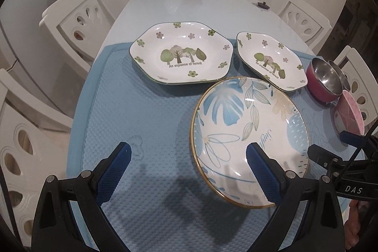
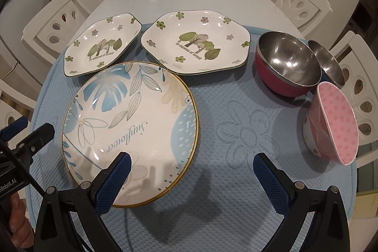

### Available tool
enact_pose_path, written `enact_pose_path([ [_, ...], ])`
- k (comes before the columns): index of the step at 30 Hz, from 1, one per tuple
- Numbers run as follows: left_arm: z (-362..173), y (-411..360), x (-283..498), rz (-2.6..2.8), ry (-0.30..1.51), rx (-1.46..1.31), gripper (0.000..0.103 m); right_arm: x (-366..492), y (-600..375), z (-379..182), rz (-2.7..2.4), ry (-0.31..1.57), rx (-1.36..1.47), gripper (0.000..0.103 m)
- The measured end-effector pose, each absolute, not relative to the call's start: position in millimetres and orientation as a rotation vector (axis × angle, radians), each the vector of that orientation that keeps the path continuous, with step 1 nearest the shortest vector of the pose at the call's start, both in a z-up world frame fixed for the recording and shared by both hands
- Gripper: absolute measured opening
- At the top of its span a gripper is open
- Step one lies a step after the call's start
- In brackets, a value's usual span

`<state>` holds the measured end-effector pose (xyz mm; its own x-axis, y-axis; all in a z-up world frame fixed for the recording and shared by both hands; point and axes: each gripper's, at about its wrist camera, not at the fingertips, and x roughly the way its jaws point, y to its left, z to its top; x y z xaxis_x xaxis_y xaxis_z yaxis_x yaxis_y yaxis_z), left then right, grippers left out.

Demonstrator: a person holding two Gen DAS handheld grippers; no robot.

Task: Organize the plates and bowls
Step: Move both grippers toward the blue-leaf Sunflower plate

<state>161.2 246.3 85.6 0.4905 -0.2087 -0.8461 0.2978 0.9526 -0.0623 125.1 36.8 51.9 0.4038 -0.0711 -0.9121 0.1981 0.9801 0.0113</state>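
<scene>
**Both grippers empty, plates not yet stacked**

Left gripper (image 1: 187, 171) and right gripper (image 2: 192, 178) hover with jaws apart, holding nothing. Sunflower plate (image 2: 130, 131) lies near the desk's front edge, two forest plates (image 2: 196, 44) behind it, bowls by the right edge (pink bowl (image 2: 335, 122) tilted). Likely first: pinch the sunflower plate's rim, lift level.
</scene>
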Motion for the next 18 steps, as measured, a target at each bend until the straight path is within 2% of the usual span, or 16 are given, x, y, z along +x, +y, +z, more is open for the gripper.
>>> enact_pose_path([
  [18,80.0,249.6,160.3,-0.286,1.021,0.076,0.098,126.3,35.2,48.3,-0.165,1.134,0.086,0.101],
])
